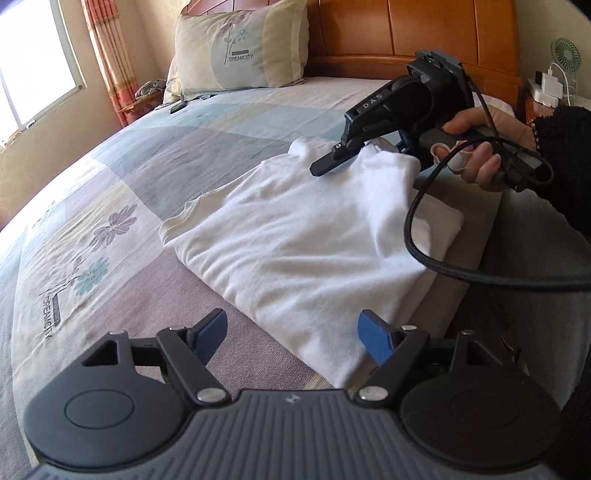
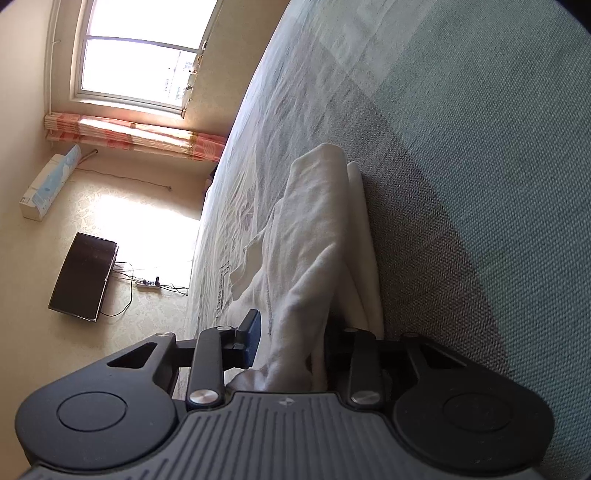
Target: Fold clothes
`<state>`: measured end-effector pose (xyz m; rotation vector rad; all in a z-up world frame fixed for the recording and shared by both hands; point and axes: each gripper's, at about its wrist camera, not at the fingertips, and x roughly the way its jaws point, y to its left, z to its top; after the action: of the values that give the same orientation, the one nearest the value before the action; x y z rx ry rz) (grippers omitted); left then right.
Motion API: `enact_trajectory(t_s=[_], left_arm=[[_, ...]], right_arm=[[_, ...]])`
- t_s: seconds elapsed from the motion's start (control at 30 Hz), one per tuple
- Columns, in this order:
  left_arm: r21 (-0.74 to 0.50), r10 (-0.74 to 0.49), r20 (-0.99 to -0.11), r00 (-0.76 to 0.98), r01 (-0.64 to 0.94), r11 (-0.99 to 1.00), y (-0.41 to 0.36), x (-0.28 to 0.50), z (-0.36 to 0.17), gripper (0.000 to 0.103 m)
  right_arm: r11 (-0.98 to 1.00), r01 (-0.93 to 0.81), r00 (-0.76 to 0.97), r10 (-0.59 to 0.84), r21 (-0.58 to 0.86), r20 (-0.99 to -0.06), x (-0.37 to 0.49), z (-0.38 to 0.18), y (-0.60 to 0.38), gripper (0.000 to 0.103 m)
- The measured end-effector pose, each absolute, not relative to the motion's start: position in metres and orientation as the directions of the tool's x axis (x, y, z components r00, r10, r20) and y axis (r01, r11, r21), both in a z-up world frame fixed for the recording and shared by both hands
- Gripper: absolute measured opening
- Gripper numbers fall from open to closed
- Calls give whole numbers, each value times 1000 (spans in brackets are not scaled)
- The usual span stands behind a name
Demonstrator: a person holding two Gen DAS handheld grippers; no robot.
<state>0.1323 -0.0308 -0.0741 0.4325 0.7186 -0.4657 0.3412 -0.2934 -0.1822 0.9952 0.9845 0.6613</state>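
Spread wide and gripping nothing, the left gripper [image 1: 291, 336] hovers at the near edge of the folded white garment [image 1: 295, 240], which lies on a bedspread [image 1: 110, 192] printed "DREAMCITY". Farther along, the right gripper [image 1: 332, 162], marked "DAS" and held by a hand [image 1: 476, 155], pinches the garment's far fold between nearly closed fingers. Beyond stands a "DREAMCITY" pillow [image 1: 240, 48] against the wooden headboard [image 1: 406, 33].

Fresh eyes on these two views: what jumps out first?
The white garment, partly folded near the edge of the patchwork bedspread, dominates the left wrist view. The right gripper, held by a hand, has its jaws around cloth at the garment's far end. The left gripper hovers open at the near end.
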Motion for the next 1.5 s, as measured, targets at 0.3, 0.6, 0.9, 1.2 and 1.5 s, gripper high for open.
enact_trajectory(t_s=[0.3,0.6,0.9,1.2,1.5], left_arm=[[161,-216,-674,707,426,890,0,139,-65,79],[140,-196,-661,724,376,916,17,137,-62,80],[127,-203,-646,735,366,922,22,138,-59,80],[144,-189,-637,747,356,923,21,138,-55,80],[147,-194,-640,744,366,919,23,133,-55,80]], right_arm=[[500,-73,423,799,863,-427,348,-167,-276,46],[510,-156,405,814,846,-416,348,-135,-247,24],[557,-211,409,797,804,-445,356,-111,-243,23],[554,-92,405,780,827,-477,357,-144,-255,24],[589,-72,398,757,805,-518,318,-136,-274,53]])
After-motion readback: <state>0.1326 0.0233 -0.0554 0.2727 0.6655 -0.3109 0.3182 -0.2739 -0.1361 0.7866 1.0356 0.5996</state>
